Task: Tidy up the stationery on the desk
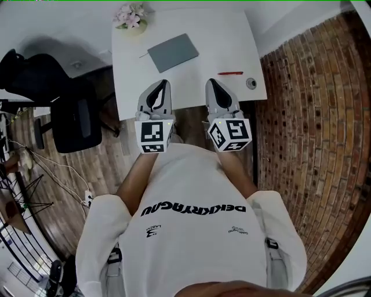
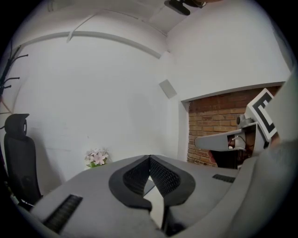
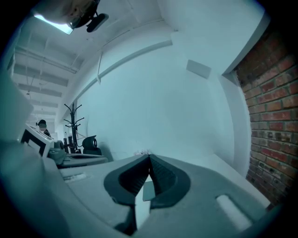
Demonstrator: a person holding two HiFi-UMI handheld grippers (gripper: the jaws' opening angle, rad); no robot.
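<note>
Both forearms reach forward from the body, side by side. The left tool (image 1: 162,84) and right tool (image 1: 213,82) are held level over the near edge of the white worktop (image 1: 191,87), tips pointing away from the person and marker cubes nearest the chest. Each tool's jaws are pressed together at the tips with nothing between them.

The worktop carries:
- one grey notebook (image 1: 173,52), mid-worktop and lying askew
- one thin stick (image 1: 143,55) at the notebook's left corner
- one red pen (image 1: 230,73), near the right tool's tip
- one small round object (image 1: 251,83) by the right edge
- one pot of flowers (image 1: 130,17) at the far left corner

One black chair (image 1: 66,107) stands left of the worktop.
</note>
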